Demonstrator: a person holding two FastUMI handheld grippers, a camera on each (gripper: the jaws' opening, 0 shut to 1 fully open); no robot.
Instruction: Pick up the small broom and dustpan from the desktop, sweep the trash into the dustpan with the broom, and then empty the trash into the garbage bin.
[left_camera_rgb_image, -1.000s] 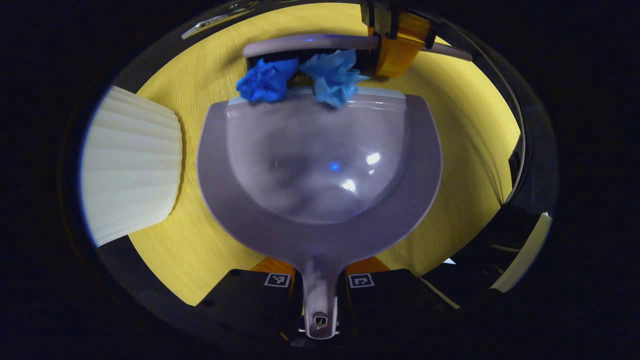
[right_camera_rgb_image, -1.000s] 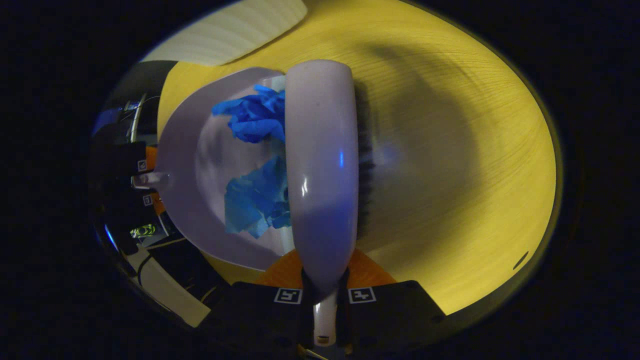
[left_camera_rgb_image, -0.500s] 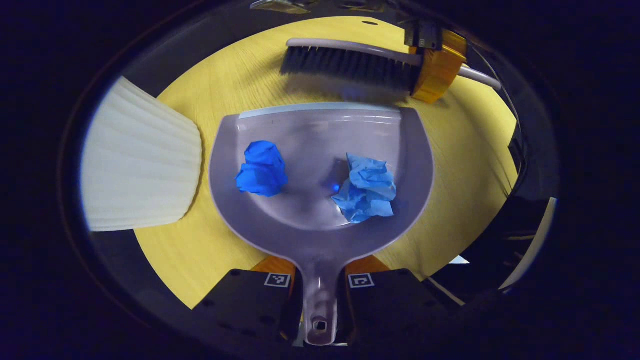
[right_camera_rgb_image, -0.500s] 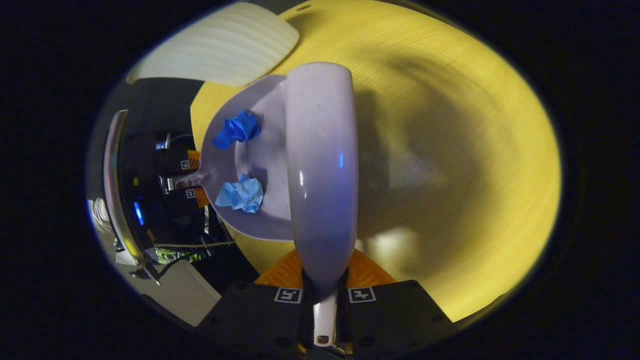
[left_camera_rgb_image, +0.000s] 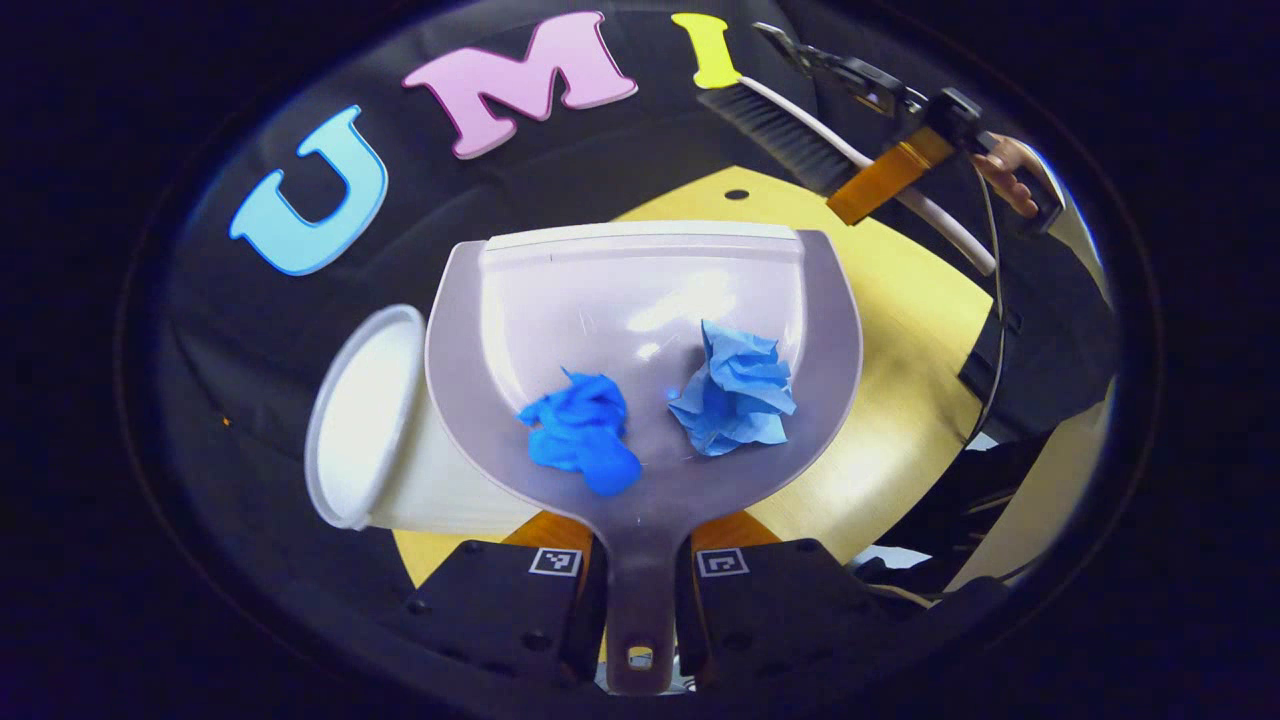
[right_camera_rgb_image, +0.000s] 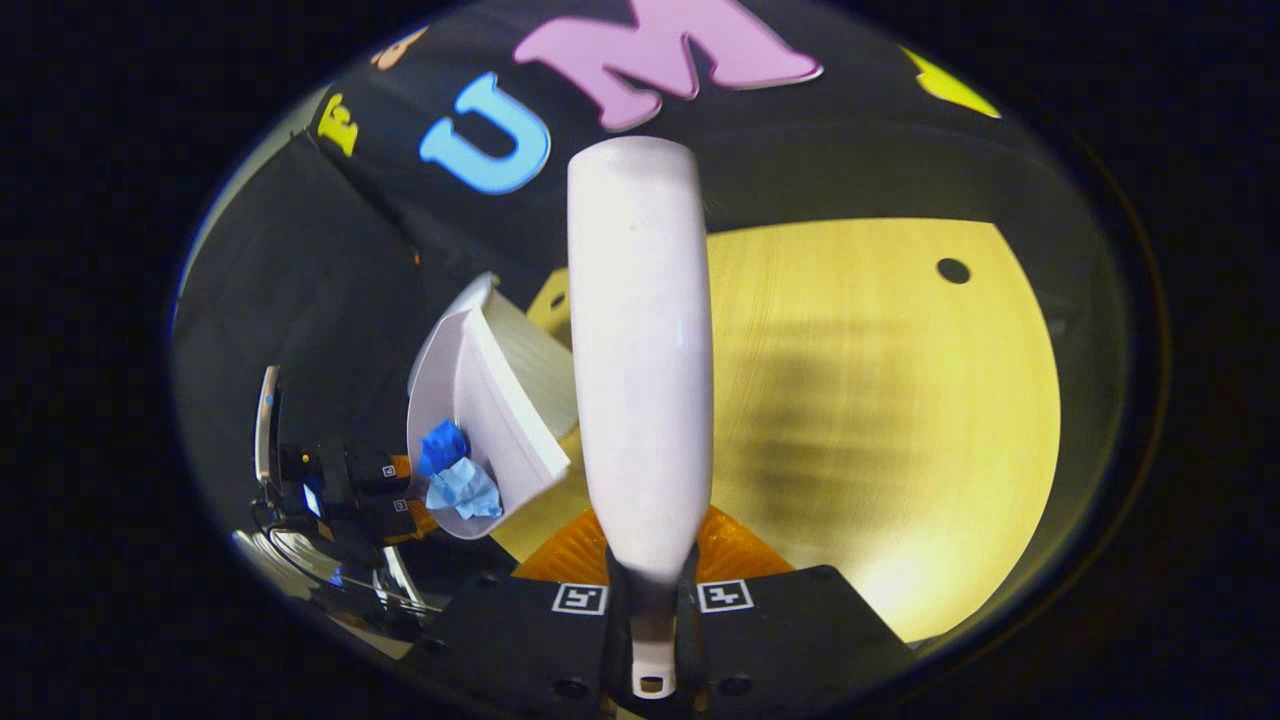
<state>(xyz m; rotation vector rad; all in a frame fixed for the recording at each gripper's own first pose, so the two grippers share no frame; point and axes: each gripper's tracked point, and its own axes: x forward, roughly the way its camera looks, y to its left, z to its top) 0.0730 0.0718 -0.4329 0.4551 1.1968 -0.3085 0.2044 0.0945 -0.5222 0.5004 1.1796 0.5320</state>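
In the left gripper view, the left gripper (left_camera_rgb_image: 640, 590) sits at the bottom centre with both fingers pressed against the handle of the dustpan (left_camera_rgb_image: 640, 300), which spreads up through the middle of the frame. Two crumpled blue paper wads lie inside it near the handle end: a darker wad (left_camera_rgb_image: 582, 445) to the left and a paler wad (left_camera_rgb_image: 738, 390) to the right, just beside each other but seemingly not touching. The dustpan's left edge overlaps the white ribbed garbage bin (left_camera_rgb_image: 362, 420), whose open rim shows at left centre. The yellow desktop (left_camera_rgb_image: 900, 340) shows behind and to the right of the pan.

At the upper right of the same view, the small broom (left_camera_rgb_image: 790, 140) is held in the air, bristles dark, its pale handle running down to the right through the right gripper (left_camera_rgb_image: 890, 180); a hand (left_camera_rgb_image: 1005, 175) grips that tool at the far right edge.

In the right gripper view, the right gripper at the bottom centre clamps the broom's handle, and the broom's pale back rises through the centre of the frame. At lower left, the dustpan is tilted, with both wads in it, in front of the bin; whether it touches the bin is hard to tell at this size.
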